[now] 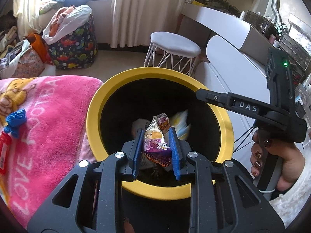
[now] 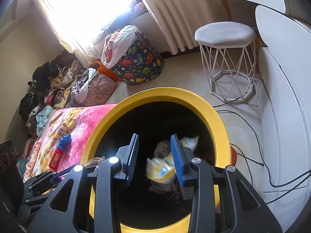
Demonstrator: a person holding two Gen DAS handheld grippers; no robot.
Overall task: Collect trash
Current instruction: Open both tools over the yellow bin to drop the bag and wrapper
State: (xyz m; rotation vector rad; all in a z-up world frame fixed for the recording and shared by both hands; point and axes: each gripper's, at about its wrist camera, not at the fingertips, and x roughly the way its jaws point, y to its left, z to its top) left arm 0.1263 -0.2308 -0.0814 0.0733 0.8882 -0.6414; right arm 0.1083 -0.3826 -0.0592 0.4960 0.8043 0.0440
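left hand-held gripper (image 1: 155, 147): clenched on a purple and orange snack wrapper (image 1: 156, 143), blue pads pressing both its sides, hanging over the open mouth of the bin.
right hand-held gripper (image 2: 154, 159): released, jaws standing apart with nothing pinched; a blurred yellow and white wrapper (image 2: 161, 169) shows between and below them, apparently in mid-fall inside the bin.
wrapper position: the snack wrapper sits between the left pads, its crumpled top poking out ahead of the fingertips, above the trash already lying at the bottom.
bin (image 1: 97, 106): yellow rim, black inside, just beside the pink blanket (image 1: 48, 116) on the bed.
risk, sticking: thin crinkled film may cling to a ribbed pad on release and fail to drop.
risk, rim: the left hand-held gripper is over the near part of the opening; a release during a pull-back could land the wrapper on the rim or the floor.
risk, collision: the two hand-held grippers crowd the same opening and may knock together.
remaining trash: a blue crumpled scrap (image 1: 15, 122) and a red packet (image 2: 55, 158) lie on the blanket, well apart from both hand-held grippers, likely next.
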